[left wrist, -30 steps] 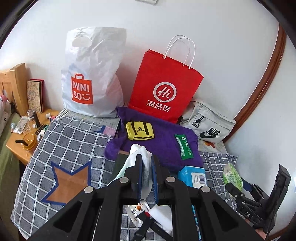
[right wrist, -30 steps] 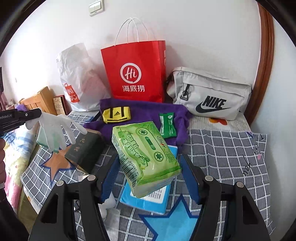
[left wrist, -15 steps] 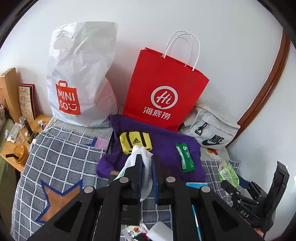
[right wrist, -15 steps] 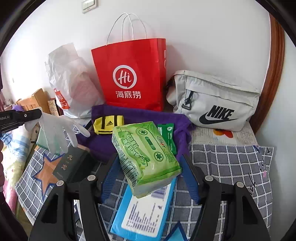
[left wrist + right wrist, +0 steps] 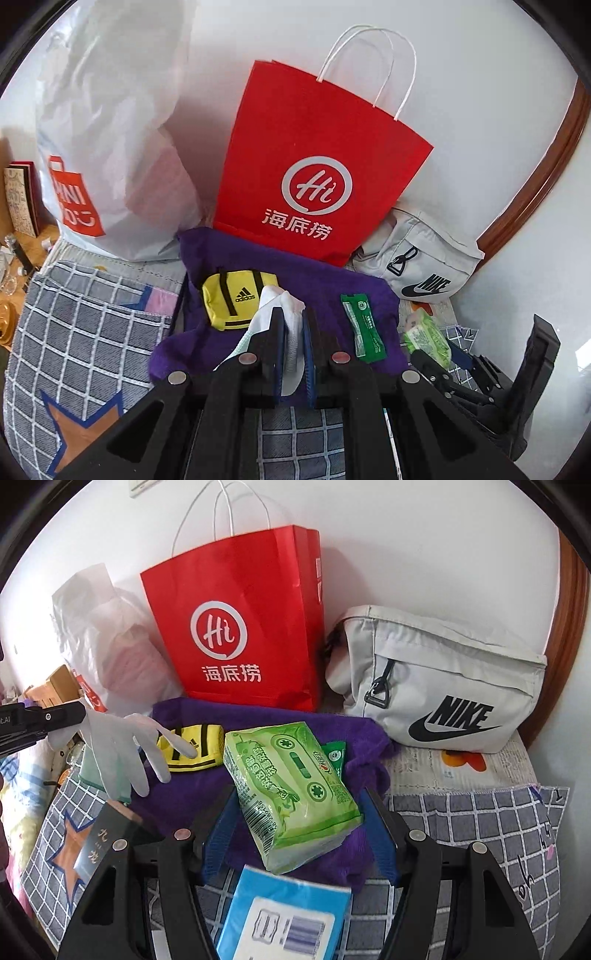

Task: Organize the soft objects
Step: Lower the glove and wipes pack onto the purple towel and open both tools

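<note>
My left gripper (image 5: 293,321) is shut on a white glove (image 5: 284,302), which hangs over a purple towel (image 5: 325,280). From the right wrist view the same glove (image 5: 122,749) dangles from the left gripper (image 5: 55,716), with a pale green cloth behind it. My right gripper (image 5: 299,801) is shut on a green tissue pack (image 5: 291,790), held above the towel (image 5: 177,801). On the towel lie a yellow Adidas pouch (image 5: 232,299) and a green sachet (image 5: 364,328). A red paper bag (image 5: 314,166) stands upright just behind the towel.
A white Miniso plastic bag (image 5: 110,147) leans on the wall left of the red bag, and a grey Nike bag (image 5: 443,679) right of it. A blue pack (image 5: 284,915) and a dark box (image 5: 107,834) lie on the checked blanket (image 5: 461,819). A wooden stand sits far left.
Both grippers have moved forward and slightly down toward the bags at the wall, carrying the glove and the tissue pack. The bags now loom larger, and the blue pack has slid under the right gripper.
</note>
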Demonstrator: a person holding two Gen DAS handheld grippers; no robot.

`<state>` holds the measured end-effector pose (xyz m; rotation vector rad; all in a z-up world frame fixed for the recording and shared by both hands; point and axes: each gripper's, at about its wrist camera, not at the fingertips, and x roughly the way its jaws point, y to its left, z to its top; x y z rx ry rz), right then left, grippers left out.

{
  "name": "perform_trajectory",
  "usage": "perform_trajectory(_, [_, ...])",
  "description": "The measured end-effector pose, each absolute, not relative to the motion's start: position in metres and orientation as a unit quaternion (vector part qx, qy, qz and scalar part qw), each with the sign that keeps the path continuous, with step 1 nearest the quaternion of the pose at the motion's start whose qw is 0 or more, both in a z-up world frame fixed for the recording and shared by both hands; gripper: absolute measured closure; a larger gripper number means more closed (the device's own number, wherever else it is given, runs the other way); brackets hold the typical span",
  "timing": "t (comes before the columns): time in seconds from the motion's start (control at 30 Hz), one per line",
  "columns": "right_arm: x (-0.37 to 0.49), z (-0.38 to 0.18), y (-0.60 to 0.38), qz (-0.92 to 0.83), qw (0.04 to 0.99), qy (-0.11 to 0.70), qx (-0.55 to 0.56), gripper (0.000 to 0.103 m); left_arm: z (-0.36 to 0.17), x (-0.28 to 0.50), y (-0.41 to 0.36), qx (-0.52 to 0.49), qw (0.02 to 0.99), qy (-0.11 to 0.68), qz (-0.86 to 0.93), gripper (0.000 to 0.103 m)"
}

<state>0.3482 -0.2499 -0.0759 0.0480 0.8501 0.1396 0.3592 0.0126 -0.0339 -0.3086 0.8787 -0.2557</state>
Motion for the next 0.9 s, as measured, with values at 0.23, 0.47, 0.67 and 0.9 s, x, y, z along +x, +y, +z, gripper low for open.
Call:
perform_trajectory(0.23, [0.379,-0.103,-0.252,0.071,0.896,0.437,0.017,0.038,-0.054,0.383,0.004,-0.153,0.876,0.439,-0.128,0.093])
perform_trajectory(0.47, [0.398,-0.129,-0.248,0.085,0.881,0.465,0.006,0.038,-0.085,0.406,0.004,-0.141,0.867,0.465,-0.109,0.093])
perform_trajectory(0.67, [0.403,-0.144,-0.244,0.089,0.871,0.483,0.002,0.038,-0.108,0.417,0.013,-0.139,0.858,0.485,-0.094,0.093])
perform_trajectory(0.9, [0.413,-0.157,-0.239,0.084,0.862,0.499,0.0,0.038,-0.124,0.421,0.014,-0.137,0.848,0.501,-0.101,0.092])
